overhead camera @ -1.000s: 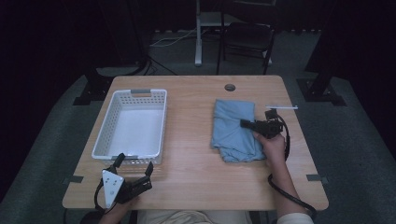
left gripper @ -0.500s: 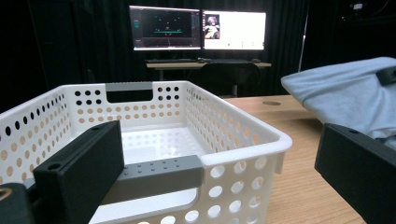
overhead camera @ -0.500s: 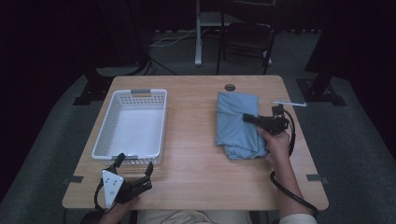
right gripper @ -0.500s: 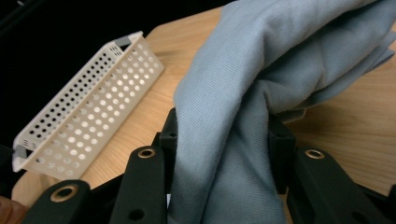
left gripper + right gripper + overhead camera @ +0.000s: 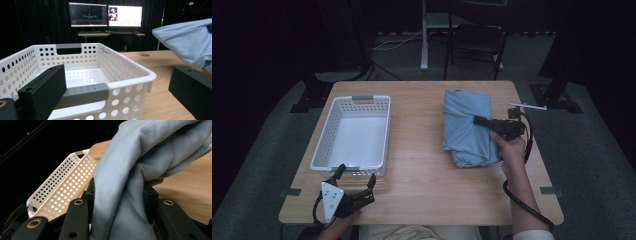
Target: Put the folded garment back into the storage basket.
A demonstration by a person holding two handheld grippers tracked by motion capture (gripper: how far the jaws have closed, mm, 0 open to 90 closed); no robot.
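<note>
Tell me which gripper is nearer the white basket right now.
Left. The left gripper sits open just in front of the white basket's near rim. The right gripper is across the table, shut on the blue cloth.

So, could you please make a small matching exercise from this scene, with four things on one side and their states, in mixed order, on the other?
Things:
1. blue cloth
2. white basket
3. left hand-held gripper
4. right hand-held gripper

States:
A. jaws open, holding nothing
B. empty, on the left of the table
C. folded, gripped at one edge
D. jaws shut on fabric

Pairs: 1-C, 2-B, 3-A, 4-D
</note>
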